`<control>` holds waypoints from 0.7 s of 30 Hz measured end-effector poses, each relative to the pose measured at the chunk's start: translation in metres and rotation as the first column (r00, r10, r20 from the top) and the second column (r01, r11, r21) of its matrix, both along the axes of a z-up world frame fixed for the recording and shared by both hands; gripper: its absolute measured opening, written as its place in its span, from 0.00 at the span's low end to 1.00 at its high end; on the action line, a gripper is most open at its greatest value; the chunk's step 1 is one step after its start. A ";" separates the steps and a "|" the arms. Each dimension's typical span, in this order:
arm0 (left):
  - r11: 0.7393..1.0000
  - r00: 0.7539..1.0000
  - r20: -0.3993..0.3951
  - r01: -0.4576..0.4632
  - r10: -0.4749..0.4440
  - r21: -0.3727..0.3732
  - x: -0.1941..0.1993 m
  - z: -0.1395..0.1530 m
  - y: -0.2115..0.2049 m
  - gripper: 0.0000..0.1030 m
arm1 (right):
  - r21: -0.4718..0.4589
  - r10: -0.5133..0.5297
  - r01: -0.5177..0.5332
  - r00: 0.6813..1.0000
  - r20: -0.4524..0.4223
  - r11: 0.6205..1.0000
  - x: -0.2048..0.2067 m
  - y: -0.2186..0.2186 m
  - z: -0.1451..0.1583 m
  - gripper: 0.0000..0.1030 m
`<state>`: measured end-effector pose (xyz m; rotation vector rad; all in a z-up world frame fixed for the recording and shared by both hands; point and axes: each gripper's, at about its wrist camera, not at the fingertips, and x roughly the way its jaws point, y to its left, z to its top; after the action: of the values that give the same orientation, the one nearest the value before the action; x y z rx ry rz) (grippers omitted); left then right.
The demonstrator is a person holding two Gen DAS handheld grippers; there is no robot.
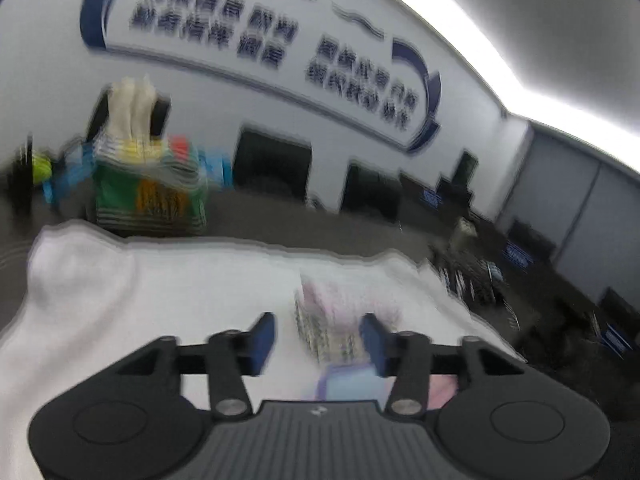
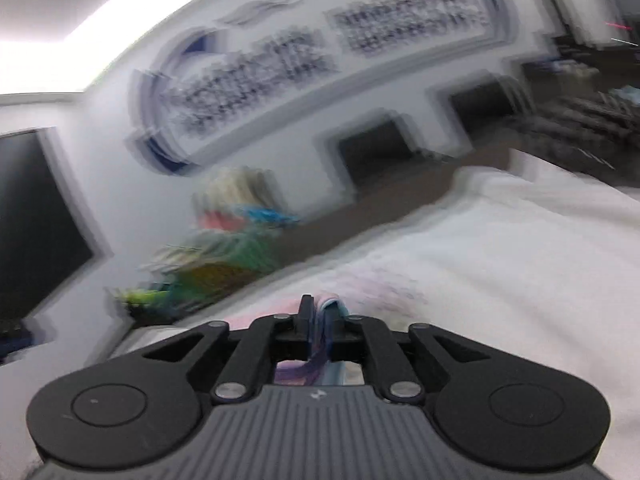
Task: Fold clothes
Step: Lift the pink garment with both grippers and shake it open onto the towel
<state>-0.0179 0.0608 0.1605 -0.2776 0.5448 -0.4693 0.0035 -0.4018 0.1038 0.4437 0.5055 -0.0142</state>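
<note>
fold in progress | right gripper point(image 2: 320, 322) pinches pastel garment point(image 2: 320, 364) edge | left gripper point(image 1: 318, 338) spread, empty; we see garment at 12 o'clock on white-covered table point(image 1: 100, 300) | we judge fold unfinished | frames blurred

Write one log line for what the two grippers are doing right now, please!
left gripper: open, nothing held | right gripper: shut on pastel cloth | white garment: spread out | views: blurred

White wall point(image 1: 280, 128) carries a blue sign point(image 1: 256, 36), blurred; dark monitors point(image 1: 272, 164) stand along it on a grey desk point(image 1: 280, 220); a bright ceiling light strip point(image 1: 460, 28) runs overhead
</note>
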 end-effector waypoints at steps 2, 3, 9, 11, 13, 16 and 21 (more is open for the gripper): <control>0.997 0.996 -0.051 0.077 -0.076 0.031 -0.024 -0.031 -0.012 0.51 | 0.028 -0.068 0.072 0.992 -0.105 0.997 -0.012 -0.033 -0.041 0.07; 0.990 0.989 -0.070 0.130 -0.126 0.049 -0.037 -0.047 -0.022 0.53 | 0.060 -0.047 0.054 0.992 -0.113 0.997 -0.018 -0.042 -0.054 0.12; 0.964 0.968 -0.166 0.216 -0.190 0.156 -0.099 -0.135 -0.072 0.54 | -0.058 0.164 -0.168 0.984 -0.068 0.984 -0.037 -0.026 -0.056 0.75; 0.972 0.983 -0.144 0.137 -0.111 0.191 -0.109 -0.144 -0.061 0.55 | -0.074 0.284 -0.287 0.957 -0.053 0.955 -0.040 -0.008 -0.042 0.75; 0.978 0.990 -0.138 0.029 0.000 0.206 -0.105 -0.144 -0.044 0.58 | -0.072 0.428 -0.430 0.903 -0.039 0.900 -0.045 0.021 -0.032 0.75; 0.974 0.983 -0.170 -0.033 0.072 0.224 -0.095 -0.146 -0.029 0.61 | -0.067 0.607 -0.611 0.791 -0.074 0.789 -0.030 0.077 -0.041 0.75; 0.927 0.989 -0.133 -0.010 0.065 0.375 -0.099 -0.152 -0.044 0.14 | -0.174 0.554 -0.582 0.812 -0.183 0.794 0.013 0.126 -0.072 0.60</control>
<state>-0.1167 0.0167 0.0086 0.0449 0.7557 -0.3004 0.0170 -0.2761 0.0319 0.0522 0.7382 0.4878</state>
